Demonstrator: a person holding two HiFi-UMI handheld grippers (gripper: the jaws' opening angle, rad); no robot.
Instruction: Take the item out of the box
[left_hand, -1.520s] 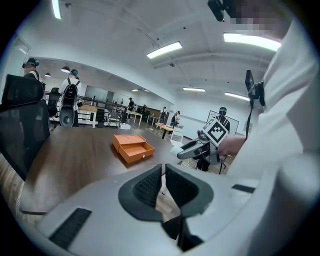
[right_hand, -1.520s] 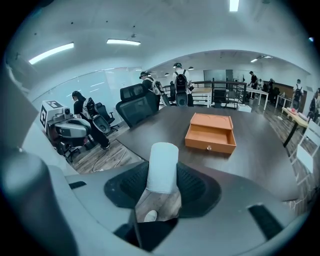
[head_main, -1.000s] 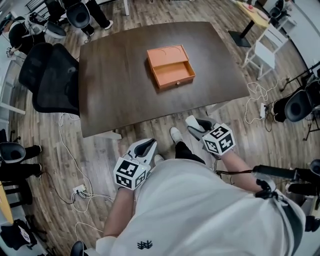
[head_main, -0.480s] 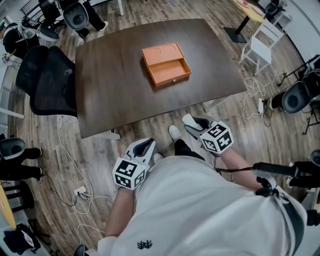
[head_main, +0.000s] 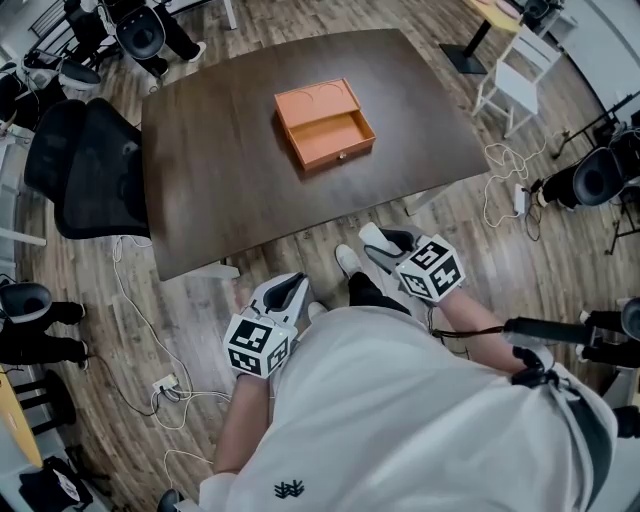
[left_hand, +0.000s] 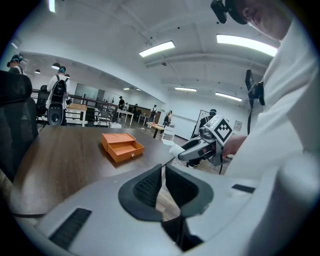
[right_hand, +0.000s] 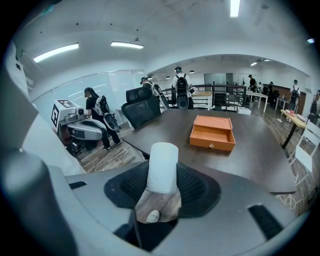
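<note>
Close by your waist, your left claw (head_main: 289, 290) is clenched on nothing, while your right claw (head_main: 385, 243) grips a white roll (right_hand: 162, 167). Farther off, the orange box (head_main: 324, 125) sits mid-tabletop (head_main: 220, 170), drawer pulled open, well apart from both claws.

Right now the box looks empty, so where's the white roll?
In the right gripper view, the white roll sits clamped in the right hand-held gripper, off the table's near edge, short of the orange box.
</note>
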